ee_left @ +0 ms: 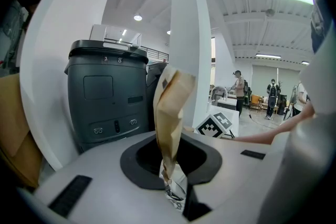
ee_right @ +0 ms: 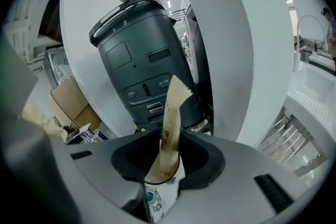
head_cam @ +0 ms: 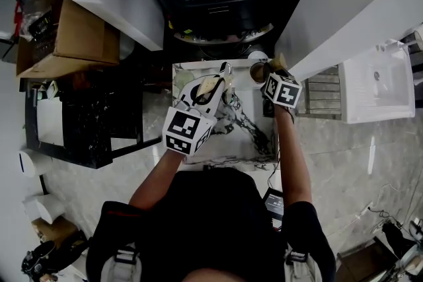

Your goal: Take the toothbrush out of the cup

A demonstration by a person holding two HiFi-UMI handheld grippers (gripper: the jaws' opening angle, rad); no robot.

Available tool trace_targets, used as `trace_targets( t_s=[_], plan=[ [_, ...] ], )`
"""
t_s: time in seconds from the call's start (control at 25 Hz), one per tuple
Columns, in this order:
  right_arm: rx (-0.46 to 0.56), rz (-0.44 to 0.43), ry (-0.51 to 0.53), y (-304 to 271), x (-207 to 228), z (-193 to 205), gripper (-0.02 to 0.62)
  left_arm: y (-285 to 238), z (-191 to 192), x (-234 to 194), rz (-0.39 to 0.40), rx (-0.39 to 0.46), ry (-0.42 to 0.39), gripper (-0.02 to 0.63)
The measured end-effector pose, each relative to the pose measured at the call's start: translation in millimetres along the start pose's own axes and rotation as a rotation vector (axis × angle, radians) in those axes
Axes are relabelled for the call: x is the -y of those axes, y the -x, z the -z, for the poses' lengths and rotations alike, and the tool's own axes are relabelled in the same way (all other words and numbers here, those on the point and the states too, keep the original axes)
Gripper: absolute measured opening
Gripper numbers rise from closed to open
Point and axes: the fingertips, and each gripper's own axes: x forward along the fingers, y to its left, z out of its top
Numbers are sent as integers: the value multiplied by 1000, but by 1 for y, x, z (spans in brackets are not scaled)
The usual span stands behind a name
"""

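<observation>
Left gripper [ee_left: 174, 186]: jaws are pinching one wrapped toothbrush [ee_left: 170, 107] (apparently already out).
Right gripper [ee_right: 163, 178]: jaws are standing wide around the cup [ee_right: 156, 206].
Remaining: another packet [ee_right: 170, 123] is standing inside.

The cup [ee_right: 157, 201] is white paper with a cartoon print and a brown inside. It stands upright at the far right corner of the marble counter [head_cam: 248, 139], between the wide-spread jaws of the right hand-held gripper [ee_right: 168, 162]. A toothbrush [ee_right: 172, 123] in a tan paper sleeve with a jagged top leans in it. A second tan sleeve [ee_left: 172, 113] stands pinched in the left hand-held gripper [ee_left: 172, 165].
</observation>
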Motion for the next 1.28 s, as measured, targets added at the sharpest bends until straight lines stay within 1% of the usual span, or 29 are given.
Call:
trace_targets(
  t_s=[0.16, 0.4, 0.8, 1.0, 1.28],
  plan=[
    [2, 6, 13, 0, 1, 1, 100, -1, 1, 0, 0, 0, 3, 43],
    [6, 11, 44, 2, -1, -1, 83, -1, 0, 1, 4, 3, -1, 43],
    [31, -12, 63, 18, -7, -10, 72, 1, -2, 3, 11, 9, -4, 43],
    [58, -14, 87, 31, -12, -19, 69, 6, -4, 5, 7, 15, -21, 42],
    [101, -16, 102, 54, -20, -34, 64, 16, -8, 6, -3, 33, -21, 42]
  ],
)
